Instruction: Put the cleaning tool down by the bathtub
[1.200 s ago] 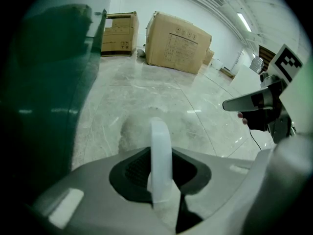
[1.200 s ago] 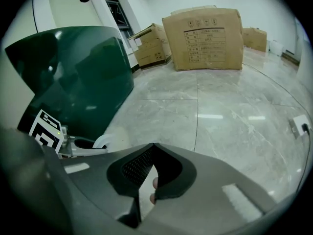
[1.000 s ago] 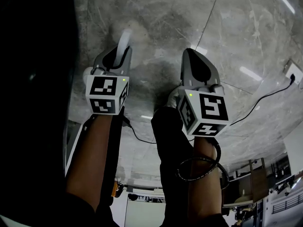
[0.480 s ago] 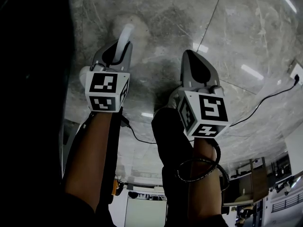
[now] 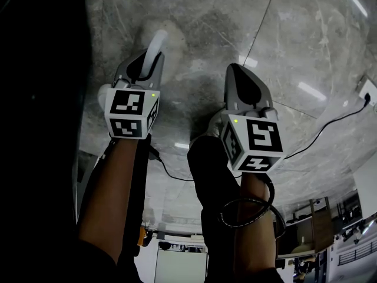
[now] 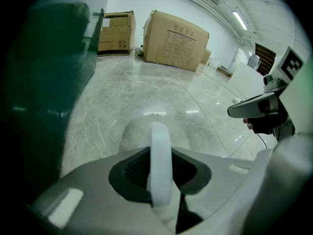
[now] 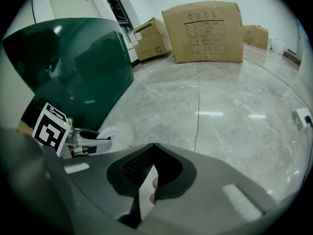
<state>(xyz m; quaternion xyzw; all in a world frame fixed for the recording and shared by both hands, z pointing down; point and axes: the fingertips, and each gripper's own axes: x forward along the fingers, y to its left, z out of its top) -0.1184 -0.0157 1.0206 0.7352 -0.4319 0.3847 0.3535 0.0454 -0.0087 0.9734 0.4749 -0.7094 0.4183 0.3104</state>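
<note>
Finding: over the last second the left gripper [image 5: 147,61] shifts slightly towards the dark green bathtub [image 7: 73,62]. It carries the cleaning tool [image 5: 156,43] with it. The right gripper [image 5: 235,71] stays where it was.

Left gripper: its fingers are clamped on the tool's white handle [image 6: 160,160], which stands up between them. The tool's pale round head lies ahead, low over the grey stone floor [image 5: 294,40]. Contact with the floor cannot be confirmed from any view.

Right gripper: fingers brought together, nothing between them. It takes no part in the carry.

Position: the right gripper view shows the tool head [image 7: 115,132] near the foot of the bathtub wall, but apart from it.

Assessment: the small drift tubward suggests final placement is in hand. The tool is not yet set down, because the grip is unreleased. Lowering until the head rests, then opening the fingers, remains to be done.
</note>
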